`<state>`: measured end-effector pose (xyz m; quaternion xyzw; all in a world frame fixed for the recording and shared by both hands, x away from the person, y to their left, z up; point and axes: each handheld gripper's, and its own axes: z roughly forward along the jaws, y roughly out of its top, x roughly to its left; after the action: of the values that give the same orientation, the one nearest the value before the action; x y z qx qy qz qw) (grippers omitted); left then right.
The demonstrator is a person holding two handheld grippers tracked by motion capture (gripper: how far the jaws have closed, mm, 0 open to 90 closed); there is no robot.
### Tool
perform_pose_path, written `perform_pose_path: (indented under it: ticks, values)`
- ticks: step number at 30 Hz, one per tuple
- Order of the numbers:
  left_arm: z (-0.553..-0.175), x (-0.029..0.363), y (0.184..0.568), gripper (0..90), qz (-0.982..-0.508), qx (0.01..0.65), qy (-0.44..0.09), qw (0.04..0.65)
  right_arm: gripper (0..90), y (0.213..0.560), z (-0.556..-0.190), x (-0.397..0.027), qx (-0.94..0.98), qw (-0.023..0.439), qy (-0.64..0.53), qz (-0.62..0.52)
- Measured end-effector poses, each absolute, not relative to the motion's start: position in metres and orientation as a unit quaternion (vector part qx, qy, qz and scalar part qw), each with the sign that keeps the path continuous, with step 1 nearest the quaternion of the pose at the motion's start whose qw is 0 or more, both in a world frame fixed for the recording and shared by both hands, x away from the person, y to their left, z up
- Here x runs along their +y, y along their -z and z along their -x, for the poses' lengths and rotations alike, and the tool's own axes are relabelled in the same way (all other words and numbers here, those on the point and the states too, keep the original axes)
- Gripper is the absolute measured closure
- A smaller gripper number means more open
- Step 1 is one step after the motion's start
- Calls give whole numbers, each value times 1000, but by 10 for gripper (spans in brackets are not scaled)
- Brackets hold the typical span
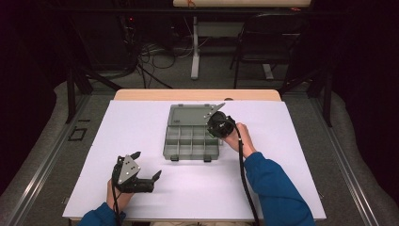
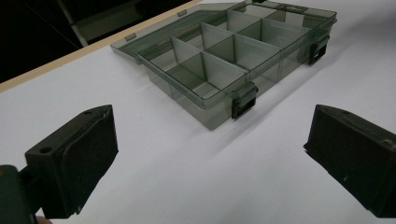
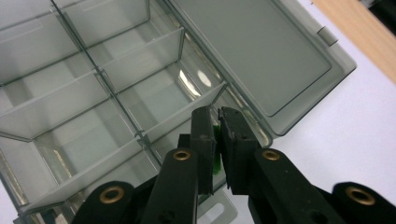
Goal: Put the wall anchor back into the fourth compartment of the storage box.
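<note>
Over the right rear corner of the box (image 1: 192, 141), the right tool (image 1: 217, 123) is held pointing steeply down. Its jaws are nearly closed, and in the right gripper view a small green piece (image 3: 216, 149) is seen pinched between the pads; what the piece is cannot be told. The tool (image 3: 215, 114) is poised just above a partition near the hinge, so the piece appears meant for one of the rear compartments. A steep approach is probably chosen so that the narrow jaws can be lowered between the dividers without the walls being knocked.

The box is set near the middle of the white desk (image 1: 141, 141), with its lid (image 1: 189, 114) folded flat away from the person. All compartments that can be seen are empty. The two black latches (image 2: 243, 102) face the person, which leaves the tray open from above and from the near side.

At the near left of the desk, well apart from the box, the left tool (image 1: 147, 165) is rested with its jaws spread wide and nothing between them. In the left gripper view the box (image 2: 219, 60) is seen beyond the pads (image 2: 95, 140), untouched. This tool seems to be parked clear of the work, ready to steady the box if it slides.
</note>
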<state>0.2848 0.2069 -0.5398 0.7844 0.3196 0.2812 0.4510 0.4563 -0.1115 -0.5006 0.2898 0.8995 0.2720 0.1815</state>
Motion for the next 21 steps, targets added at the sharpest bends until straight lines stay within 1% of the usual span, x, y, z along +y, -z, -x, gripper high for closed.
perform_pose_path:
  ticks: [2, 3, 5, 6, 7, 11, 12, 13, 15, 18, 21]
  values:
    - [-285, 207, 540, 15, -784, 319, -281, 451, 822, 503, -457, -111, 898, 178, -271, -296]
    - [-284, 207, 540, 15, -784, 319, -281, 451, 795, 504, -457, -111, 897, 173, -272, -302]
    - [-285, 207, 540, 15, -785, 320, -281, 451, 711, 505, -458, -111, 895, 172, -275, -307]
    - [-284, 207, 540, 15, -784, 321, -281, 451, 691, 505, -457, -112, 893, 170, -279, -309]
    - [-284, 208, 540, 15, -783, 321, -282, 451, 653, 504, -456, -113, 892, 168, -283, -309]
    - [-284, 208, 540, 15, -784, 321, -282, 451, 446, 500, -451, -121, 881, 164, -306, -320]
    - [-284, 207, 540, 15, -784, 321, -282, 451, 370, 499, -448, -124, 876, 164, -318, -325]
    - [-284, 207, 540, 15, -784, 321, -281, 451, 336, 499, -446, -125, 873, 161, -320, -329]
    - [-285, 207, 540, 15, -784, 322, -282, 450, 239, 497, -441, -131, 869, 163, -334, -326]
    - [-285, 207, 540, 15, -784, 322, -281, 450, 146, 494, -433, -139, 859, 166, -359, -325]
    - [-285, 206, 540, 15, -785, 322, -281, 449, 105, 492, -424, -147, 849, 174, -379, -323]
